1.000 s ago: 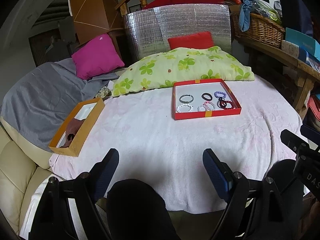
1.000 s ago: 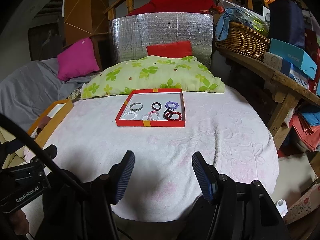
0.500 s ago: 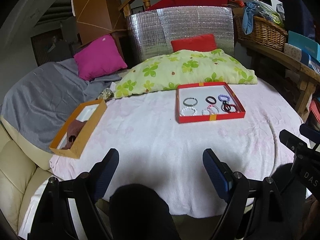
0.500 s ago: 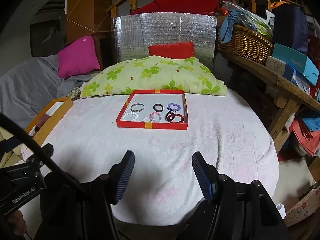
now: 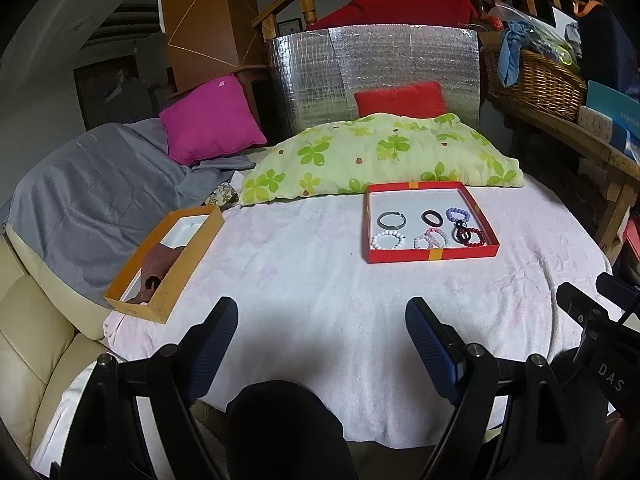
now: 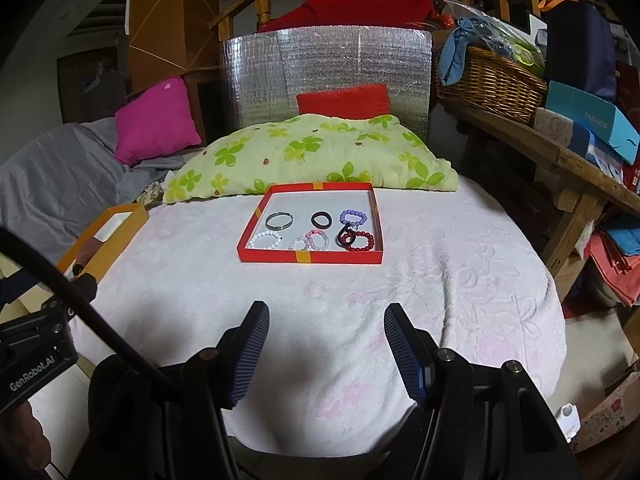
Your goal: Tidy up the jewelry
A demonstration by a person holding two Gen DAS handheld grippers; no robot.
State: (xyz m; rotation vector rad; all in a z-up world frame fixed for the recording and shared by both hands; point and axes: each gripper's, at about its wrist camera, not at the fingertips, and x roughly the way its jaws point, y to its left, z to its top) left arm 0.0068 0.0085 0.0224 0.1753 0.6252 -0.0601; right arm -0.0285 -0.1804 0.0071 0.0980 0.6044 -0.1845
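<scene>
A shallow red tray [image 5: 432,255] [image 6: 310,258] lies on the pink-white cloth of the round table and holds several bracelets: a silver bangle [image 5: 391,220] [image 6: 279,220], a dark band [image 5: 431,217] [image 6: 321,220], purple beads [image 5: 458,214] [image 6: 353,216], white beads [image 5: 386,239] [image 6: 265,239], pink beads [image 5: 432,239] [image 6: 316,239] and dark red beads [image 5: 472,237] [image 6: 360,241]. An orange box [image 5: 164,264] [image 6: 102,236] with a brown cloth inside sits at the table's left edge. My left gripper [image 5: 322,310] and right gripper [image 6: 323,314] hover open and empty over the near edge, well short of the tray.
A green flowered pillow [image 5: 380,156] lies behind the tray, with a silver foil panel [image 5: 372,76] and red cushion behind it. A magenta cushion [image 5: 210,120] and grey blanket are at left. A wooden shelf with a wicker basket [image 6: 488,80] and boxes runs along the right.
Both views drifted slightly, so the tray sits a little to the right in each frame. Neither gripper's jaws changed their width.
</scene>
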